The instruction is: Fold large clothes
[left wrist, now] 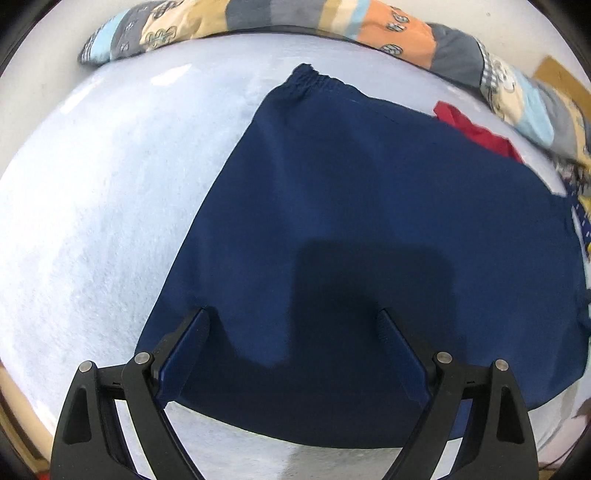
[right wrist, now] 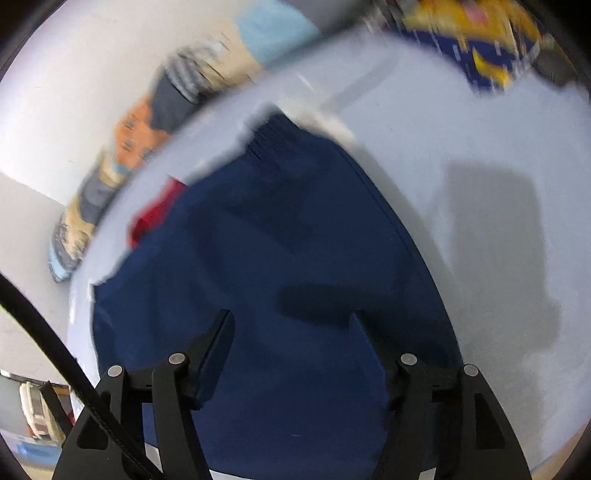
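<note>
Navy garment (left wrist: 369, 229) spread flat on a pale blue bed (left wrist: 92, 221), both grippers above it.

Left gripper (left wrist: 293, 314) and right gripper (right wrist: 291, 315): fingers apart, holding nothing, over the near edge of the cloth. Elastic band at the far end. A red cloth (left wrist: 476, 127) shows past the garment's far edge; a patterned quilt (left wrist: 399, 29) rims the bed. Right view blurred.
</note>
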`<state>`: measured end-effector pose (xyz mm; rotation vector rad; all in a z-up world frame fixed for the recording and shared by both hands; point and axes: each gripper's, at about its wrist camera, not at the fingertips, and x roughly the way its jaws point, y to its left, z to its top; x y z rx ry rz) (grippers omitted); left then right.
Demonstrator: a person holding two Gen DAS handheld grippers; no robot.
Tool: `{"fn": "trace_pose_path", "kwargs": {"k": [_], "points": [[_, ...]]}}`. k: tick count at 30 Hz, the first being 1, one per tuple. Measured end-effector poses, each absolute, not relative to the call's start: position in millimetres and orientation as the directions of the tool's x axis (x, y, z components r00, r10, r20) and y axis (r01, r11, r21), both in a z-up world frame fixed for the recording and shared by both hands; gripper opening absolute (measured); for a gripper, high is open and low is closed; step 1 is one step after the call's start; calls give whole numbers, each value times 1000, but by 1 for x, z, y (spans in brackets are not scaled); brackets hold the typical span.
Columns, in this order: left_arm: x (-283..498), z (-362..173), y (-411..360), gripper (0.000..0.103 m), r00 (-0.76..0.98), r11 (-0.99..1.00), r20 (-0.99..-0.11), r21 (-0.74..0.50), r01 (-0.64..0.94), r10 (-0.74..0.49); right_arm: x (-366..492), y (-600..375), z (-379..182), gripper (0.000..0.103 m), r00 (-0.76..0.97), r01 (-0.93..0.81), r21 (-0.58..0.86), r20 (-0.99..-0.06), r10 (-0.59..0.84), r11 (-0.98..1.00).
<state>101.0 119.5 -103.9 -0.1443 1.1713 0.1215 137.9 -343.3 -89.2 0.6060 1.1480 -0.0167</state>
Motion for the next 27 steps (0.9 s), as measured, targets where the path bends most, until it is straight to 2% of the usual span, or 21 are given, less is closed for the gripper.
{"fn": "trace_pose_path", "kwargs": {"k": [3,7,12,22,27], "points": [[98,-97,116,91,404,984,-915,-74,-160,-3,128,-359,-70,68,491,316,497,-815,309,809],[89,-92,105,91,415,990,-909,-84,-109,-31,110,-384,-47,74,572,305,535,-765,298,788],[88,-86,98,91,428,993,-902,-93,-74,-53,95,-421,-71,74,536,394,543,-791,295,742],[96,-86,82,91,449,998,-892,-60,-8,-50,66,-445,-115,74,459,405,686,-724,514,604],[96,-85,76,91,460,999,-887,-32,18,-37,50,-436,-122,74,431,424,695,-719,545,581]]}}
